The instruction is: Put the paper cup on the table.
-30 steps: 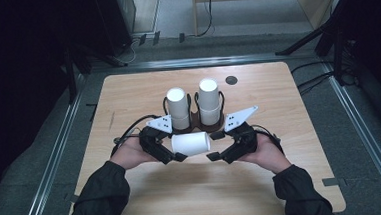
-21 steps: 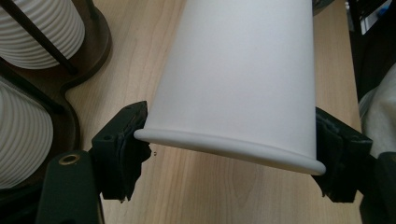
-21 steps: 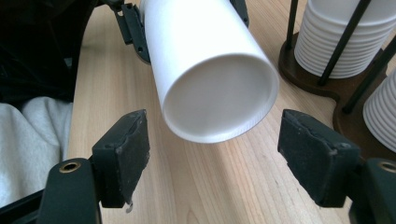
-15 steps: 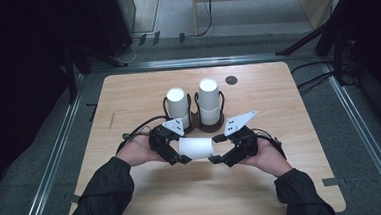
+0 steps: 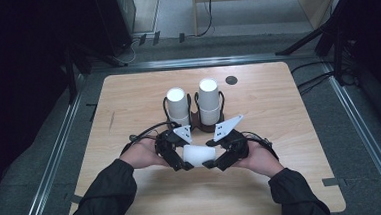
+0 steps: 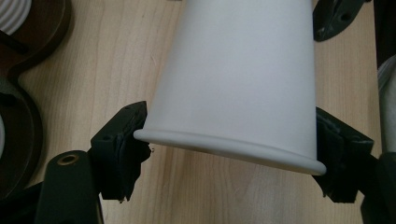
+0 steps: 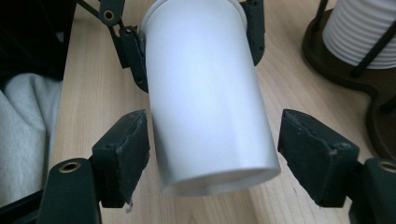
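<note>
Holding: high view, white paper cup (image 5: 198, 155) lies sideways above the table (image 5: 290, 131) between left gripper (image 5: 177, 158) and right gripper (image 5: 220, 158). Left gripper view: pads pinch the rim end; keep this squeeze light. Right gripper view: jaws spread around the base end, right pad apart; close evenly.

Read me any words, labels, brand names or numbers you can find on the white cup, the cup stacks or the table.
None can be read.
The white paper cup held sideways between the two tongs is plain, with no print on its wall.
The two cup stacks in their dark holder show bare white.
The wooden table carries no label or sign; the small dark disc near its far edge shows no marking.
</note>
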{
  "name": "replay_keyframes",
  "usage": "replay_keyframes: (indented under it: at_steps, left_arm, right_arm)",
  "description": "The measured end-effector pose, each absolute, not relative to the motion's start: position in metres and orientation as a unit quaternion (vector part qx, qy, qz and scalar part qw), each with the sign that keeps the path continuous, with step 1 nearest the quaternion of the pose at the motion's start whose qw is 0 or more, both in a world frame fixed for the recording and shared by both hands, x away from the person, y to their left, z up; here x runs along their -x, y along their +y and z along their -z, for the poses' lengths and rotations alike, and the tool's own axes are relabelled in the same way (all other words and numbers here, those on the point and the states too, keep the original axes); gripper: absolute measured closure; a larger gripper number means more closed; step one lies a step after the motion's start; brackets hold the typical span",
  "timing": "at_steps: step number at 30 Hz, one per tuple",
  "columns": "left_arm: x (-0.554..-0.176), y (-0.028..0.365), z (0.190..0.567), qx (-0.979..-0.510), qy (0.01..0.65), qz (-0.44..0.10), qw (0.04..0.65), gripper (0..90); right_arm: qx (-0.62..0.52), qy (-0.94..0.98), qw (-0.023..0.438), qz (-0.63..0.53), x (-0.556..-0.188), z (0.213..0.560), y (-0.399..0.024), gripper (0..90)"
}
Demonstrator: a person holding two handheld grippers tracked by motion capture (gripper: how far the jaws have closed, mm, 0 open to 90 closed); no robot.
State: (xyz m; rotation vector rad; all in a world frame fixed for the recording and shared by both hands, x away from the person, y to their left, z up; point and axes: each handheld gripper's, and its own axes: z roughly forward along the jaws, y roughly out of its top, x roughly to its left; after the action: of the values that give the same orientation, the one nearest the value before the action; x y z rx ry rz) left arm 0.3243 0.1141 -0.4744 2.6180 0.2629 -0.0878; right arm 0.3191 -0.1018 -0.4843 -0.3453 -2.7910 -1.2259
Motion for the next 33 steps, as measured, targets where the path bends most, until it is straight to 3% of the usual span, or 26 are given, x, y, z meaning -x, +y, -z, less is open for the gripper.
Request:
replay_keyframes:
  at_steps: [24, 33]
  left_arm:
    - [-0.320, 0.114, 0.477, -0.959, 0.092, 0.046, 0.263, 20.6]
    - [-0.323, 0.121, 0.471, -0.946, 0.117, 0.044, 0.299, 9.8]
  right_arm:
    - [0.074, -0.926, 0.040, 0.368, -0.314, 0.493, -0.082, 31.3]
    - [0.084, -0.918, 0.033, 0.385, -0.316, 0.486, -0.090, 31.0]
